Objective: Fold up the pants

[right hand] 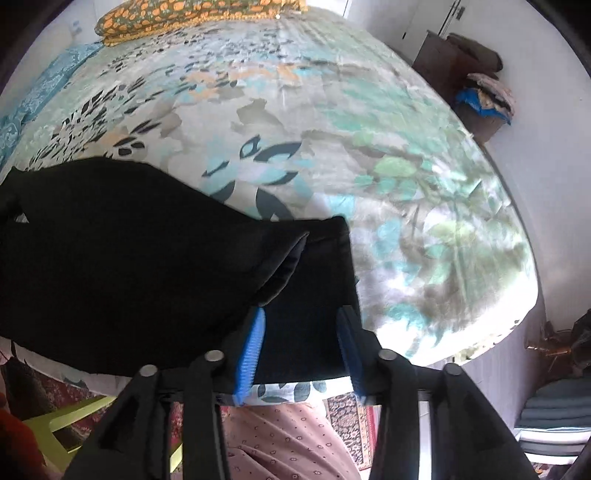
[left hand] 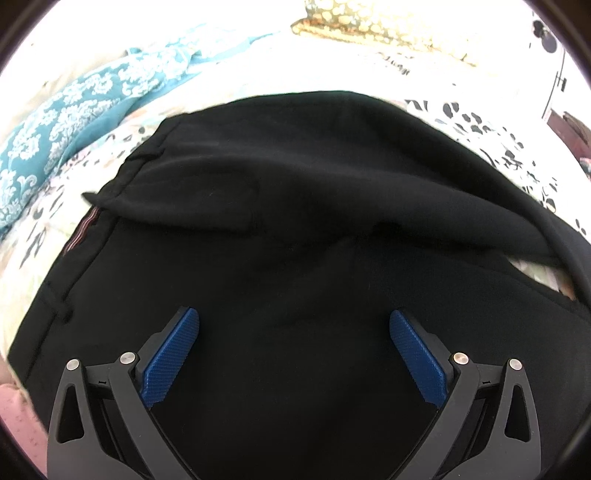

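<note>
The black fabric pants (left hand: 295, 229) are lying on the floral bedsheet (right hand: 332, 129); left gripper (left hand: 294, 325) is hovering agape at 6 o'clock, right gripper (right hand: 301, 325) is straddling the hem, parted.

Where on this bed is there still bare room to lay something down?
The widest free patch is the floral bedsheet to the right of and beyond the black pants, reaching up to the orange-patterned pillow at the head. The near left part is crowded: the pants cover it, and a teal patterned cloth lies along the far left edge.

A floral-sheeted bed (right hand: 388, 155) carries black pants (right hand: 122, 258), a teal cloth (left hand: 62, 122) and a pillow (right hand: 192, 13).
</note>
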`<state>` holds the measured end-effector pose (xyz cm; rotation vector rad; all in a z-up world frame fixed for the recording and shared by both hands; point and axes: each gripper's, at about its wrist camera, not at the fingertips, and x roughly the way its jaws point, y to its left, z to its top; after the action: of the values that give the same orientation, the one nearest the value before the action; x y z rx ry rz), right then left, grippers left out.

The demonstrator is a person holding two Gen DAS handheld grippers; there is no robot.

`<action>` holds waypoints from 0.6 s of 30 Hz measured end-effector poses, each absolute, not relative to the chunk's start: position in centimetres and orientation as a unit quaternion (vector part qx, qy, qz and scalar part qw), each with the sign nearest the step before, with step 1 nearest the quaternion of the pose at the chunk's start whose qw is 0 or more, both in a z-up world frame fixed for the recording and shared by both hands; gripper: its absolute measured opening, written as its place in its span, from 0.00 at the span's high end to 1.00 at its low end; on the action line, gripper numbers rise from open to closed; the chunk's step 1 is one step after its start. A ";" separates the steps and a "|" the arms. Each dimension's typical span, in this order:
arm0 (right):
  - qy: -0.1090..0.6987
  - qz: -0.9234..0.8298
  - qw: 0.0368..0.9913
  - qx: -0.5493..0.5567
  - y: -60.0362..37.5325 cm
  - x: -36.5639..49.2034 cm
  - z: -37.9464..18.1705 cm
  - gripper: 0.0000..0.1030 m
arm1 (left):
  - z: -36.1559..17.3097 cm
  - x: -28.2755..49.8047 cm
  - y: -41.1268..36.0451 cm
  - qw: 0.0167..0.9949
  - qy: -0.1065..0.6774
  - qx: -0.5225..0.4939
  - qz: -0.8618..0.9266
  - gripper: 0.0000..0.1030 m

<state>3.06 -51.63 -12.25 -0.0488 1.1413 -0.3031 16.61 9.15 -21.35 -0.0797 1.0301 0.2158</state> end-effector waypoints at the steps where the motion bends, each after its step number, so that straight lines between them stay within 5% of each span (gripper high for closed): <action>1: 0.514 -0.149 0.845 -0.008 -51.4 2.4 -10.7 0.41 | -21.1 16.0 9.2 0.862 0.496 -0.040 0.100 0.00; 6: 0.393 -0.153 0.895 0.143 -50.3 -0.8 -6.5 0.29 | -20.5 14.1 8.2 0.867 0.492 -0.026 0.075 0.00; 10: 0.328 -0.149 0.902 0.238 -44.8 -1.5 -8.6 0.29 | -20.0 14.8 7.2 0.867 0.492 -0.035 0.064 0.00; 18: 0.437 -0.001 0.876 0.203 -34.2 3.6 -14.2 0.29 | -20.3 14.0 6.5 0.871 0.490 -0.016 0.032 0.00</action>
<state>3.55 -34.22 -14.19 0.4230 0.9127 -0.0026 13.95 6.46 -20.29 -0.0324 1.0250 0.0678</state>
